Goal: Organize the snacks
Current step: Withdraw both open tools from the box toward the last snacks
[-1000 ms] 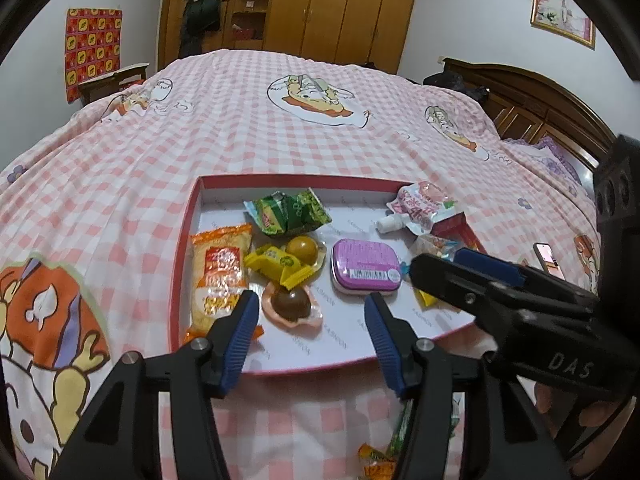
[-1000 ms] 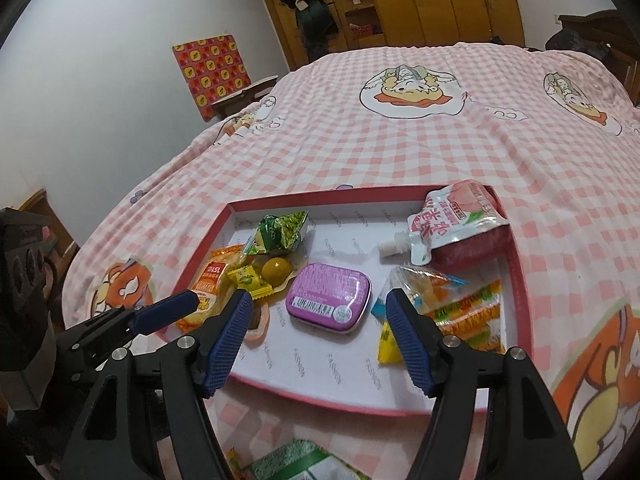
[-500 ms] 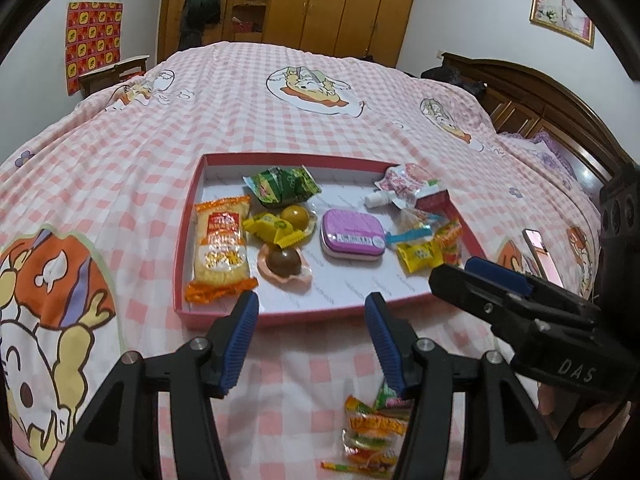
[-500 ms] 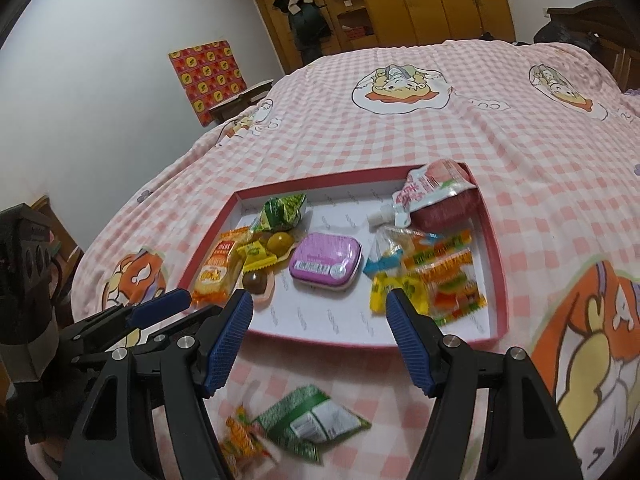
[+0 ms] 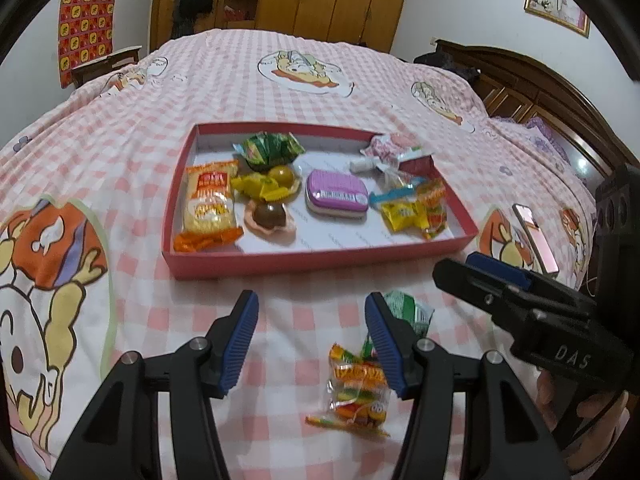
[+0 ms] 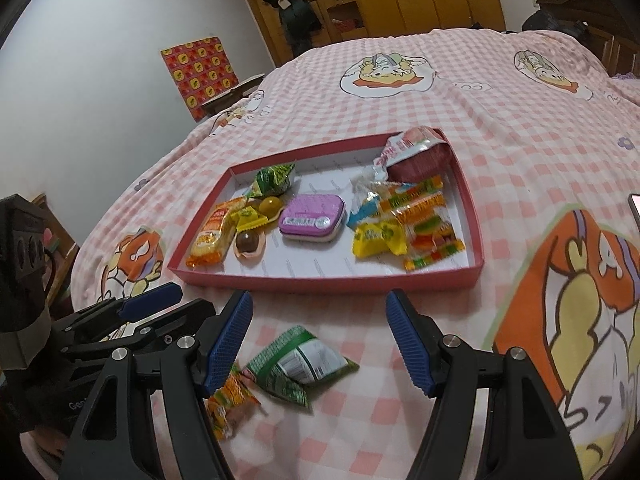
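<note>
Both tools spread, empty; phone (image 5: 535, 236) whole only in left view.

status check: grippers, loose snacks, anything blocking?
Left gripper open, empty. Right gripper open, empty. Green packet and orange candy bag loose on bedspread, outside red tray. Nothing in the way.

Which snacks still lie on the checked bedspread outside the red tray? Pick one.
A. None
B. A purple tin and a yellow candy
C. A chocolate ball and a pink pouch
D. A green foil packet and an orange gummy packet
D: the green foil packet and the orange gummy packet lie on the pink checked bedspread in front of the shallow red cardboard tray, near the grippers.
</note>
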Demonstrator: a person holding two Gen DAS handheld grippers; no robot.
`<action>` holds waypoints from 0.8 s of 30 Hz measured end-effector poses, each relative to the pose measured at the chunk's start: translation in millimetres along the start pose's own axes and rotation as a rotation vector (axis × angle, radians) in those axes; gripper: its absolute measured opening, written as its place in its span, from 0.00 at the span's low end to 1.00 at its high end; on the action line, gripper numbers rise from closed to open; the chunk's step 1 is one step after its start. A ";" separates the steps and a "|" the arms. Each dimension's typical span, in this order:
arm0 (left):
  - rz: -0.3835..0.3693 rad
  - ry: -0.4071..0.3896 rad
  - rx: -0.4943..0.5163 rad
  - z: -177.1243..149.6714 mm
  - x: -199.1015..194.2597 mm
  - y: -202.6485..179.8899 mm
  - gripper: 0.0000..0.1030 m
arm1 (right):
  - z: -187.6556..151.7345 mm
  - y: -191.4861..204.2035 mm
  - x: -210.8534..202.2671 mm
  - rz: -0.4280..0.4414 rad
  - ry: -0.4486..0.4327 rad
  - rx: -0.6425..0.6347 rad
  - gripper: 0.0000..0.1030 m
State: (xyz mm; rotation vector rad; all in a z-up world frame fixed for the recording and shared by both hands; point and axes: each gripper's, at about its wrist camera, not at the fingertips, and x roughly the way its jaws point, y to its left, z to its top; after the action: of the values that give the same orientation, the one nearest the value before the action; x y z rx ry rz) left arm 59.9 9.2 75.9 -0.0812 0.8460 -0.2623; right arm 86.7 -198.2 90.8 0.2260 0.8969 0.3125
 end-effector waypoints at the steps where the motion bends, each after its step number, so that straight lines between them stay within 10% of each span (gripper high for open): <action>1: -0.002 0.005 0.000 -1.8 0.2 -0.1 0.57 | -1.4 -0.8 -0.4 -0.001 0.002 0.002 0.69; 24: -0.052 0.117 0.103 -41.8 5.9 -21.8 0.57 | -24.4 -17.4 -7.1 -0.023 0.031 0.040 0.69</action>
State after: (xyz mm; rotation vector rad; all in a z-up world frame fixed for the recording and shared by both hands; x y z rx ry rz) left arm 28.1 -12.0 47.7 0.0084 0.9455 -0.3616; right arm 66.1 -215.4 75.6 0.2481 0.9365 0.2779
